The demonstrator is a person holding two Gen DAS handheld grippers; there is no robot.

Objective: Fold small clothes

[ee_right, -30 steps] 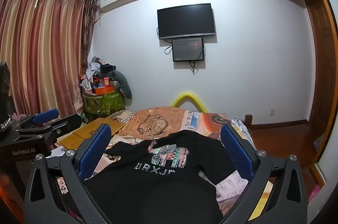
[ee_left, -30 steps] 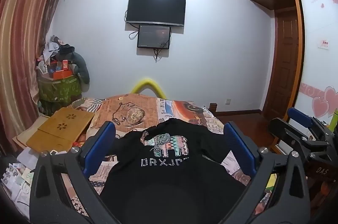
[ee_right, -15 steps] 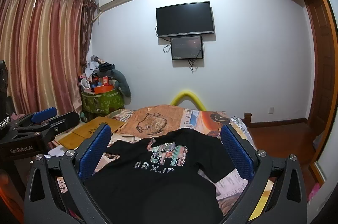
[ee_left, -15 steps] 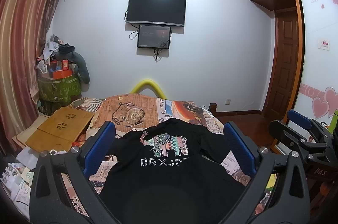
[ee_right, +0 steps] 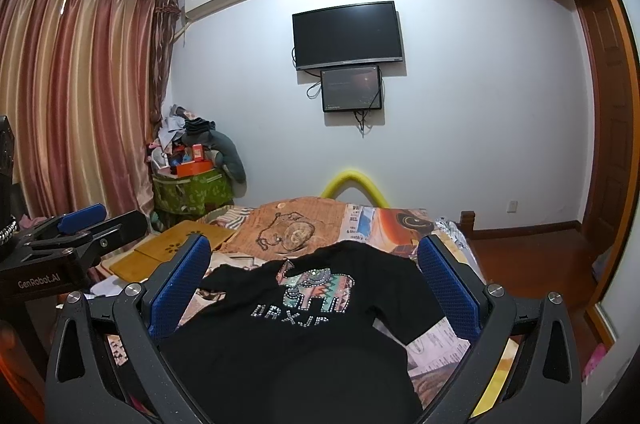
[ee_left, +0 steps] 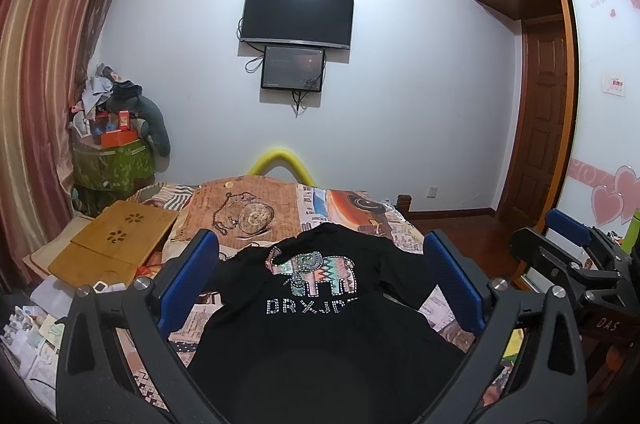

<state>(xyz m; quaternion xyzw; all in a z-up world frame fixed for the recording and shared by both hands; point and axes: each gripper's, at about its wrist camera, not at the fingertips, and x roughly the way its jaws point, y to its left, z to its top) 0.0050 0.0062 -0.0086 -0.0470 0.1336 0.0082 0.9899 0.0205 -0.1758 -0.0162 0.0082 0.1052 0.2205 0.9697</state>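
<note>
A small black T-shirt point(ee_left: 320, 328) with an elephant print and rhinestone letters lies spread flat on the bed, collar toward the far end; it also shows in the right wrist view point(ee_right: 304, 336). My left gripper point(ee_left: 320, 280) is open and empty, held above the shirt's near hem. My right gripper point(ee_right: 314, 282) is open and empty, held above the shirt too. The right gripper also appears at the right edge of the left wrist view point(ee_left: 568, 256). The left gripper appears at the left edge of the right wrist view point(ee_right: 80, 232).
The bed has a patterned cover point(ee_left: 256, 207). A folding wooden lap desk point(ee_left: 112, 248) lies at the bed's left side. A cluttered green bin point(ee_left: 112, 163) stands by the curtain. A wardrobe and door point(ee_left: 548, 127) are on the right.
Both grippers drifted slightly; the view of the shirt shifts a little. Jaws stay open and the shirt has not moved.
</note>
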